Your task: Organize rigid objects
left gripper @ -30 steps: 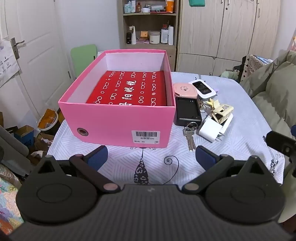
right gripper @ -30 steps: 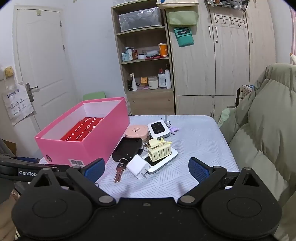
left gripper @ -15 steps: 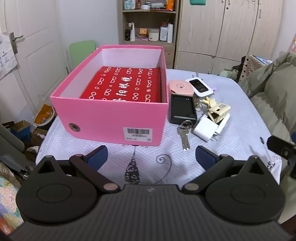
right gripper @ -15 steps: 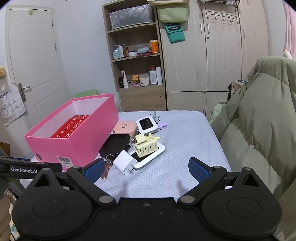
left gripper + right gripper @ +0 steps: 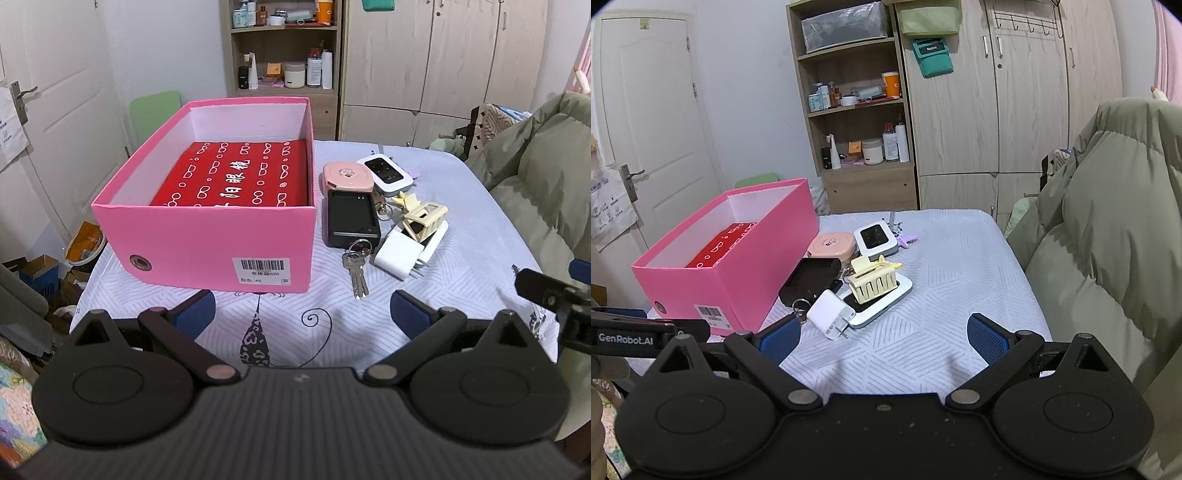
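Right now both my left gripper (image 5: pixel 303 314) and my right gripper (image 5: pixel 882 338) are spread wide and hold nothing, above the near edge of the table (image 5: pixel 461 229). The pink box (image 5: pixel 207 236) sits on the table's left side with a red case (image 5: pixel 236 173) inside. Just beside the box's right wall lie the keys (image 5: pixel 356 269), white charger (image 5: pixel 397 254), black case (image 5: pixel 352 218) and yellow clip (image 5: pixel 873 282).

Pink box (image 5: pixel 207 240): open-topped, ahead-left of tongs, barcode label on near wall; red patterned case (image 5: pixel 236 175) flat inside.
Cluster just right of box, ahead of tongs:
- black case (image 5: pixel 352 218), pink round case (image 5: pixel 347 176), white router (image 5: pixel 386 170), all flat
- keys (image 5: pixel 356 271) nearest
- white plug (image 5: pixel 397 254) beside keys
- cream hair claw (image 5: pixel 873 282) atop white flat device (image 5: pixel 882 301)
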Tool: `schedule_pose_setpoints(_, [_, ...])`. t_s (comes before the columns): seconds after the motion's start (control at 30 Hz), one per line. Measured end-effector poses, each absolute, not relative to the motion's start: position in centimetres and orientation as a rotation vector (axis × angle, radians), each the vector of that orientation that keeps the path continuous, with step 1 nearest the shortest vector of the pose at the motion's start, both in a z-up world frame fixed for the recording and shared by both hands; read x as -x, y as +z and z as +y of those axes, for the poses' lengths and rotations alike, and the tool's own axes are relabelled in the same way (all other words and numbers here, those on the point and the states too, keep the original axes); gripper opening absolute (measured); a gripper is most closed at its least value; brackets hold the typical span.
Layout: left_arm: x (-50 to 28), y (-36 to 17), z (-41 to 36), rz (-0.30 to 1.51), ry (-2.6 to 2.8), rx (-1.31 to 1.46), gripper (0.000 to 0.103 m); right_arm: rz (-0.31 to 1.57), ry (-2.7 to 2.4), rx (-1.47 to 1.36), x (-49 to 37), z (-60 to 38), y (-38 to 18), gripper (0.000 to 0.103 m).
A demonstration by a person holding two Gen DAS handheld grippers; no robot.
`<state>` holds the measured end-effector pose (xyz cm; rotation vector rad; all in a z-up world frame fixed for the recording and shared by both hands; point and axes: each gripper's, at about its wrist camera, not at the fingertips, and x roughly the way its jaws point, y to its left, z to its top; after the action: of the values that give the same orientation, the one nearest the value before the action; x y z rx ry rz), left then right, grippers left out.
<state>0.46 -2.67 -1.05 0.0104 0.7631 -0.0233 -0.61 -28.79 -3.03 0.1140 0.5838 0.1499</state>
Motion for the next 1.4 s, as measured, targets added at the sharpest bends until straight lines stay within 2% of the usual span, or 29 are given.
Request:
schedule_pose_setpoints(1.17, [-0.2, -1.8, -2.4, 0.731, -0.021, -0.039, 0.103, 0.602, 0.155, -0.089, 0.3, -28.4, -3.7, 0.099])
schedule_pose_setpoints(1.4, [0.1, -1.3, -1.7, 0.677, -0.018, 0.001, 0.103, 0.581, 0.171, -0.075, 0.3, -28.2, -3.1, 0.099])
